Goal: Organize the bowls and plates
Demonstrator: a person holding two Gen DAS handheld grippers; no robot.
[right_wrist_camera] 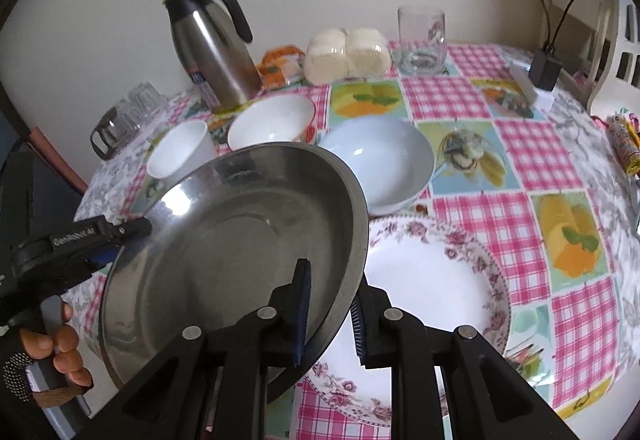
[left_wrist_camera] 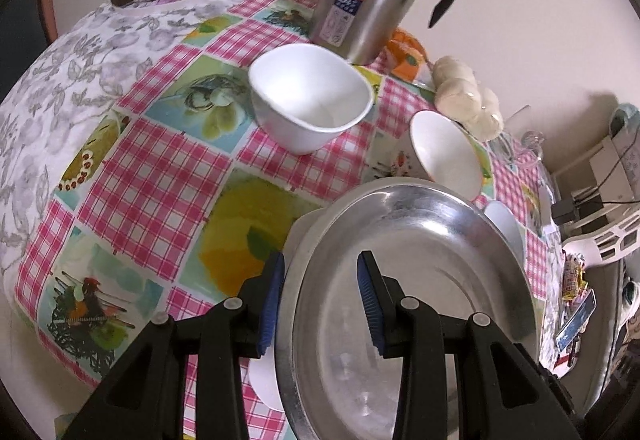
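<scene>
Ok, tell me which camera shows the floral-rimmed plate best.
The right wrist view: the floral-rimmed plate lies flat on the tablecloth with most of its rose-patterned rim showing, its left side hidden by the steel dish. In the left wrist view I cannot make it out; the steel dish fills that area.

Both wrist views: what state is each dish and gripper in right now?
Steel plate: lifted, tilted, gripped at opposite rim edges.
Left gripper: shut on the rim.
Right gripper: shut on the rim.
Floral plate: flat on table, empty.
White bowls: upright, empty.
</scene>
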